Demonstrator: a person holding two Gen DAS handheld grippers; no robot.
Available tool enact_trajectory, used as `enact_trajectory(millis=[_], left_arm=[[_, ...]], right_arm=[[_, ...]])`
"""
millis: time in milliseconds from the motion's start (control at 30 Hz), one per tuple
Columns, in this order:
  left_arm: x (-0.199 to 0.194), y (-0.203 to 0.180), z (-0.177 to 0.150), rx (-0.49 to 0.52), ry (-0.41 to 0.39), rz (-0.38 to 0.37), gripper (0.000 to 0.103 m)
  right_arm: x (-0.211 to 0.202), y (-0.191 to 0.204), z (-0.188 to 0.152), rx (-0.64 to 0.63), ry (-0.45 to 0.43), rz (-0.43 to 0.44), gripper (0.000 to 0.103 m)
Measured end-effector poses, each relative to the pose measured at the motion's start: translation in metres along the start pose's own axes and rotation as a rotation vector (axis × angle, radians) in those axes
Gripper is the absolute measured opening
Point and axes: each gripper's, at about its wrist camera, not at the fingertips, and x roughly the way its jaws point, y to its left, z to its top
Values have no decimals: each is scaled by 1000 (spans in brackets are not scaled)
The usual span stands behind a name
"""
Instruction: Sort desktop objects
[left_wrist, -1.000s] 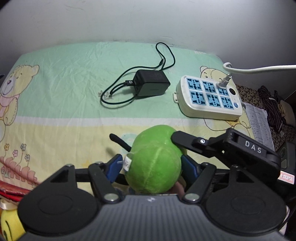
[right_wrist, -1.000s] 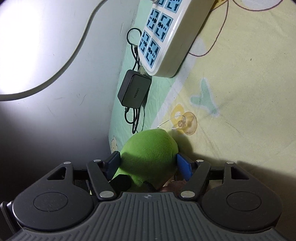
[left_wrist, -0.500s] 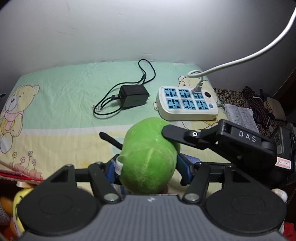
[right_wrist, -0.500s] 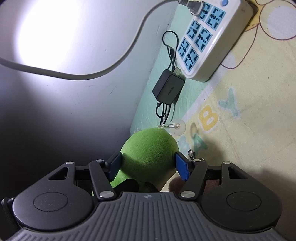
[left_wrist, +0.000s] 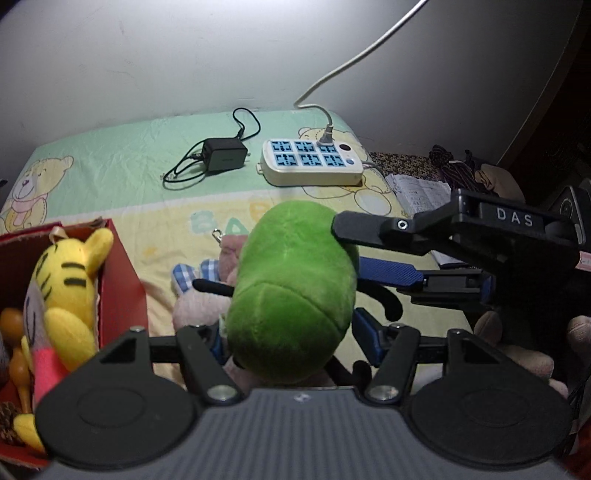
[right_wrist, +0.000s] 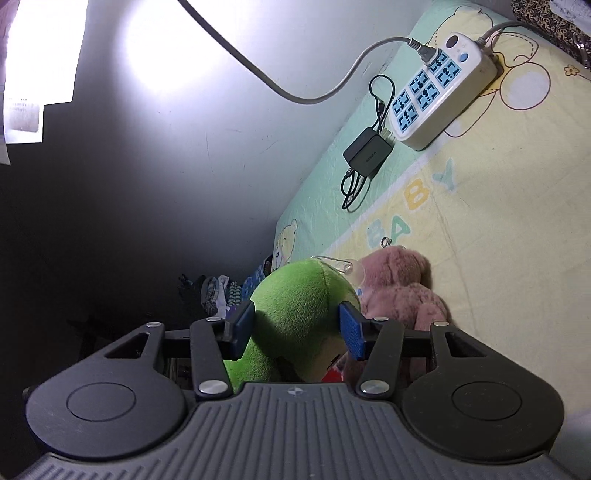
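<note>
Both of your hand-held grippers pinch the same green plush toy (left_wrist: 291, 291). Your left hand-held gripper (left_wrist: 291, 332) has its blue pads pressed into the toy's lower flanks, one on each side. Your right hand-held gripper (right_wrist: 297, 328) clamps the toy (right_wrist: 295, 314) between its blue pads (right_wrist: 351, 334); in the left wrist view that gripper (left_wrist: 373, 251) enters from the right, its black upper finger lying against the top of the toy.

The green toy is held above the sheet (left_wrist: 122, 173), which is printed with bears and letters. A pink plush toy (right_wrist: 399, 291) lies on the sheet just beneath and beside it, with a blue checked piece (left_wrist: 192, 271) showing at its edge in the left wrist view.

At the left stands a red box (left_wrist: 122, 280) holding a yellow striped plush tiger (left_wrist: 70, 280).

Far back on the sheet, near the wall, a white power strip (left_wrist: 310, 168) with blue sockets has a white cable (left_wrist: 354, 59) plugged into it. A black charger (left_wrist: 225, 158) with a coiled black cord lies just beside the strip.
</note>
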Motion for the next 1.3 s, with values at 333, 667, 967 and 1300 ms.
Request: enact_trajectory(millis=[333, 667, 967, 1300], left_arm=[[-7, -23, -75, 94, 92, -89, 64], [35, -16, -133, 130, 299, -168, 63], [39, -2, -151, 134, 330, -130, 70], [-4, 27, -142, 138, 221, -53, 80]], right_arm=[[-36, 7, -63, -135, 24, -135, 55], [-24, -6, -108, -215, 121, -322, 55], [-10, 3, -116, -230, 177, -325, 57], [8, 24, -120, -281, 205, -277, 57]])
